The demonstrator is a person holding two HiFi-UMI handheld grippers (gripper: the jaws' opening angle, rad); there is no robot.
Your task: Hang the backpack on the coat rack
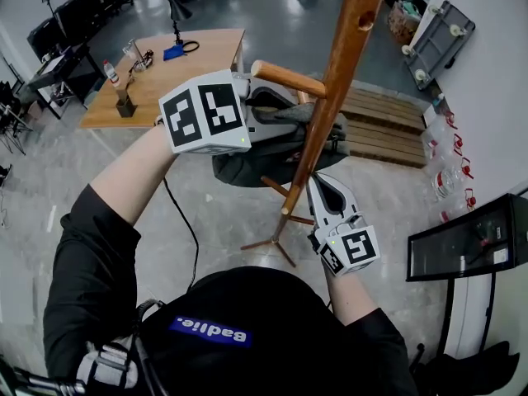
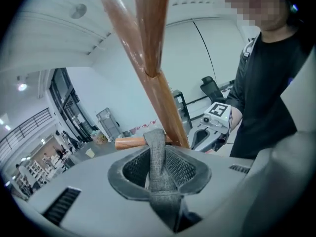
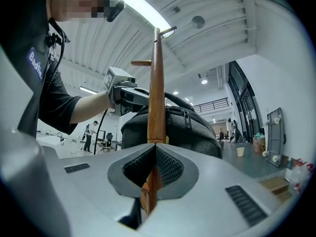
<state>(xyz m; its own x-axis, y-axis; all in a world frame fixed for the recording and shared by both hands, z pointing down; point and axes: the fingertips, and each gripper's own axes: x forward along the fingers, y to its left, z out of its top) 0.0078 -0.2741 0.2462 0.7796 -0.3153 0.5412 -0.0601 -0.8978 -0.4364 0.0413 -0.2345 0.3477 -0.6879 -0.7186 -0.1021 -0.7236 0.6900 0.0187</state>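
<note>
The bare left forearm reaches up and forward, its white, marker-cubed left gripper tilted downward, jaws pinching a grey woven strap. Lower and nearer the body, the matching right gripper clamps the brown wooden pole.

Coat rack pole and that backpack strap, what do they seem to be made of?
Coat rack pole: looks like wood with a glossy varnish, going by the warm brown colour, streaky grain and highlights along it.
Backpack strap: seemingly woven grey fabric webbing, matte; a fine weave texture shows and it folds softly.
Backpack: similar dark grey cloth, probably synthetic, though that cannot be confirmed.
</note>
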